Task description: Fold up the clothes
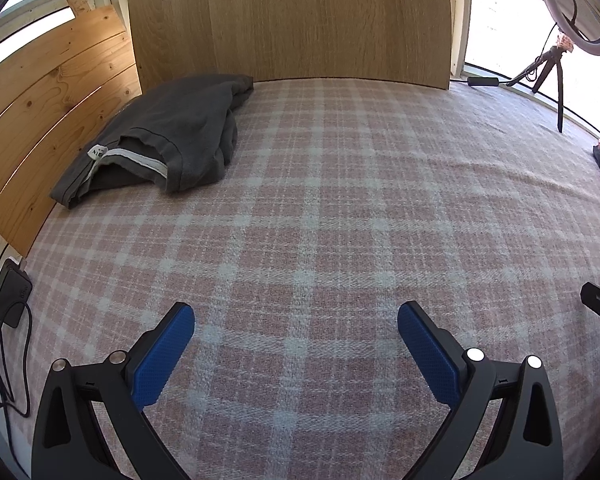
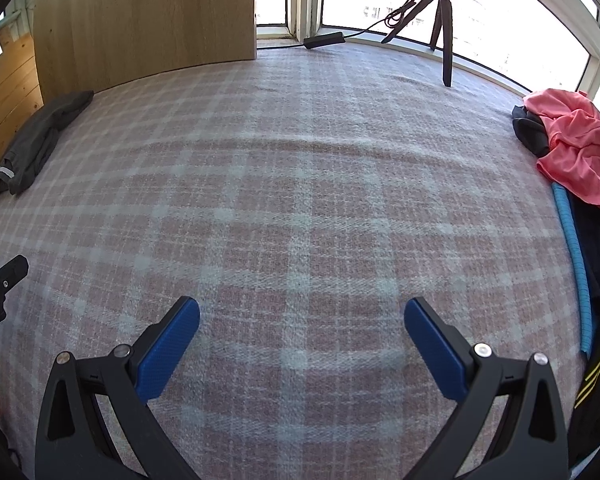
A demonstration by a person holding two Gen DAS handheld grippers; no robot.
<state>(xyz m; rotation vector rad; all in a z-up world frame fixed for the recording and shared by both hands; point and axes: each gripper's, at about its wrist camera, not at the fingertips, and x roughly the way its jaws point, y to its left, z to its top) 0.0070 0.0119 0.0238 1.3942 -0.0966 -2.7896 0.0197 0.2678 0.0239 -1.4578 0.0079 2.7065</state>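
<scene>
On the checked blanket (image 2: 300,200), both the left gripper (image 1: 296,316) and right gripper (image 2: 302,312) hang open, empty. The pink shirt (image 2: 572,140) looks light and limp; its hem seems the best hold.

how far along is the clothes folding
Done: a grey garment lies folded at the far left of the plaid blanket. In hand: nothing; the left tongs and right tongs are both open and empty over bare blanket. Left: the crumpled pink garment on a dark one at the right edge.
</scene>
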